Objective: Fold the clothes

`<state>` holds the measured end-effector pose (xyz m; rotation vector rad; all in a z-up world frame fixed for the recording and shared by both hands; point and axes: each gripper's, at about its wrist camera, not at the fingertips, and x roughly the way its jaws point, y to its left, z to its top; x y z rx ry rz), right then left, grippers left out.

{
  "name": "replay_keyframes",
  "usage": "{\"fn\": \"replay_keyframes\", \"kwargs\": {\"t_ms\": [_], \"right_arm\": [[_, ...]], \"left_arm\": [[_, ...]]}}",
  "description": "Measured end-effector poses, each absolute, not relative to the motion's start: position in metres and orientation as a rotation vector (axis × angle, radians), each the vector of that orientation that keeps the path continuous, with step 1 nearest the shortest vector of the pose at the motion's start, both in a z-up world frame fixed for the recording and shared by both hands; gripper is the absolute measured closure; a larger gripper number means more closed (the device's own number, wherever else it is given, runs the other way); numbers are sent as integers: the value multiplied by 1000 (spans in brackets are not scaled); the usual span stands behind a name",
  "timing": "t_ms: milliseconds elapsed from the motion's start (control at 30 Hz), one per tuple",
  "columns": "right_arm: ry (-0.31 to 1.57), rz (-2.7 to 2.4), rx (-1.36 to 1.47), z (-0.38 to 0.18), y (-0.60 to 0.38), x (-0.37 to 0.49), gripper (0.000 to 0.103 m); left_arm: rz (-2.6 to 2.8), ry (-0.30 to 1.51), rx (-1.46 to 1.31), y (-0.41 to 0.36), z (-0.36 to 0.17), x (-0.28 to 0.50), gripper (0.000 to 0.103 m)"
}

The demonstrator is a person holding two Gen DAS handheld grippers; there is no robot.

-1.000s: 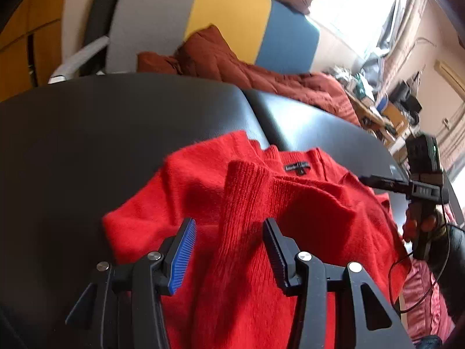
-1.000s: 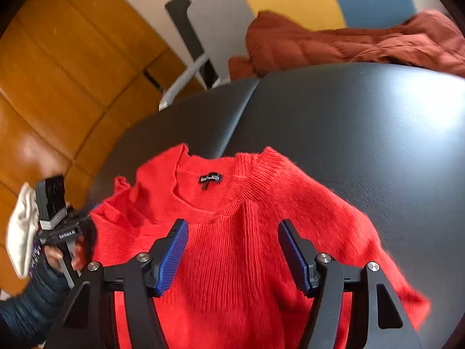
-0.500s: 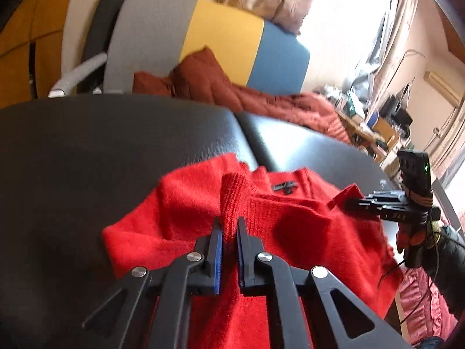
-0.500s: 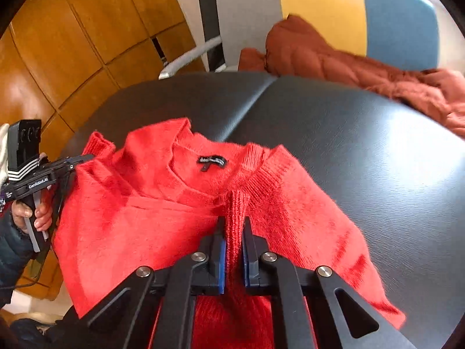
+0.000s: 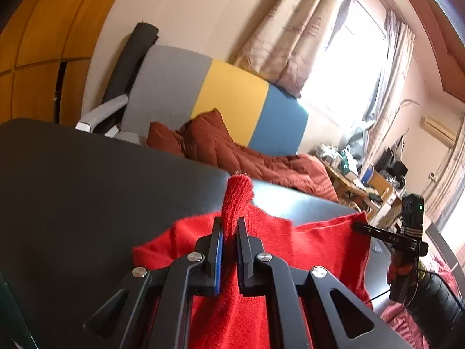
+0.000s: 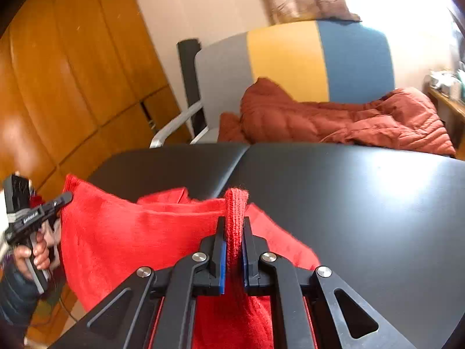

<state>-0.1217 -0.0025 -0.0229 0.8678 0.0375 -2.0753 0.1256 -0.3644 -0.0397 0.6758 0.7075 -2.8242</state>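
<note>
One red sweater (image 5: 319, 250) of fuzzy knit lies partly lifted over the black table (image 5: 87, 189), filling the lower centre of both views. Its fabric hangs taut as a sheet between the two claws, with a ribbed fold standing up from each pinch.

In the left wrist view, the left gripper (image 5: 229, 232) sits at lower centre with its jaws pressed together on a ribbed fold of the sweater. At the right edge of that frame the right gripper (image 5: 356, 225) shows as a black tip touching the sweater's far corner.

In the right wrist view, the right gripper (image 6: 234, 232) is likewise clamped on a ribbed fold at lower centre, and the left gripper (image 6: 65, 197) appears at the left edge, held by a hand (image 6: 35, 254), its tip at the sweater's corner.

Only the left view shows the bright window (image 5: 348, 67), curtains and a cluttered desk (image 5: 357, 180) at the right. Only the right view shows wide wooden panelling (image 6: 72, 87) at upper left. Both show one grey, yellow and blue chair (image 5: 232, 101) and one rust quilted jacket (image 6: 334, 116) on it.
</note>
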Motion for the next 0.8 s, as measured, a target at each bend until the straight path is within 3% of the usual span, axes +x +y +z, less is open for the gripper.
{"fn": "replay_keyframes", "kwargs": {"t_ms": [167, 533, 733, 800], "right_arm": [[-46, -2101, 912, -32, -9, -154, 95], [-77, -2141, 1179, -131, -35, -208, 95], [-135, -2147, 1220, -142, -26, -214, 93], [-158, -2150, 1228, -143, -22, -216, 78]], "left_arm": [[-2742, 722, 743, -382, -56, 89, 97], [-2488, 697, 1050, -405, -156, 26, 96], [-2443, 685, 1069, -402, -162, 24, 91], [-2414, 632, 1060, -398, -156, 23, 83]]}}
